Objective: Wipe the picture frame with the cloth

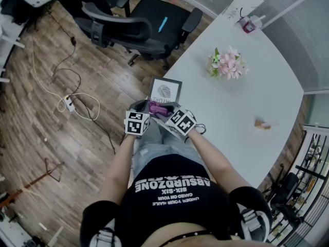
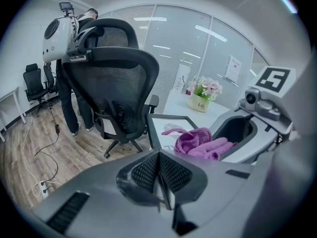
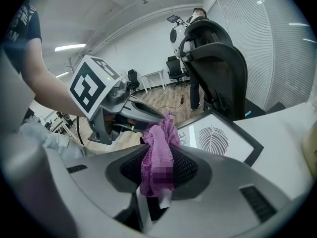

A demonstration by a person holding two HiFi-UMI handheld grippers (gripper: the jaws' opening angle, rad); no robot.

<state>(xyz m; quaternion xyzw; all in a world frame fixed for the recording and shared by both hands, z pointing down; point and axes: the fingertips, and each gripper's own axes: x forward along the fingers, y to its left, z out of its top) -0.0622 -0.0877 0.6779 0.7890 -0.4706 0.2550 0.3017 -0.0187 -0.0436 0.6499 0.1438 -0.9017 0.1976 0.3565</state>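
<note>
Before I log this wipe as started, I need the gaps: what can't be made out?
Head view: picture frame's near edge, behind the purple cloth.
Right gripper view: frame's print, partly behind the cloth, too small.
Head view: small object on the table, too small to identify.

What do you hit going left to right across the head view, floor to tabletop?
White power strip → picture frame → flower bouquet → small brown object.

Head view looks steeply down; all share the picture frame (image 1: 165, 90)
</note>
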